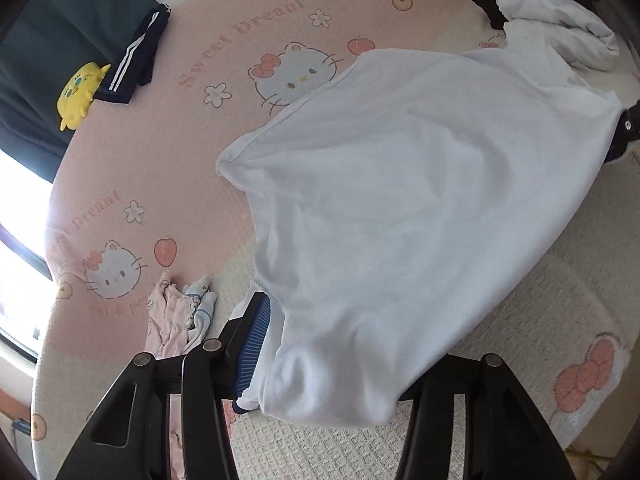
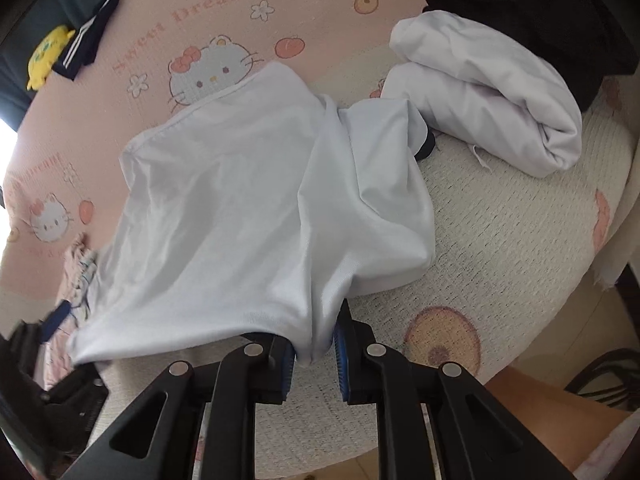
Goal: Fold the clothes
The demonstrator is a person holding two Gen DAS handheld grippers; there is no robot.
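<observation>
A white garment (image 1: 400, 200) lies half lifted over the pink cartoon-cat bedsheet (image 1: 200, 140). In the left wrist view its near end is bunched across my left gripper (image 1: 320, 364). One blue-padded finger (image 1: 252, 344) presses the cloth, and the other finger is hidden under it. In the right wrist view my right gripper (image 2: 316, 348) is shut on a fold of the same garment (image 2: 240, 200), at its near edge. The left gripper (image 2: 56, 320) holds the other near corner at the far left. The right gripper shows as a black part (image 1: 624, 128) at the right edge.
A rolled white cloth bundle (image 2: 480, 100) and a black garment (image 2: 520, 8) lie at the far right. Dark striped shorts (image 1: 136, 56) and a yellow plush toy (image 1: 78, 92) sit far left. Small pink and blue clothes (image 1: 172, 320) lie near the left gripper. The bed edge (image 2: 600, 240) runs on the right.
</observation>
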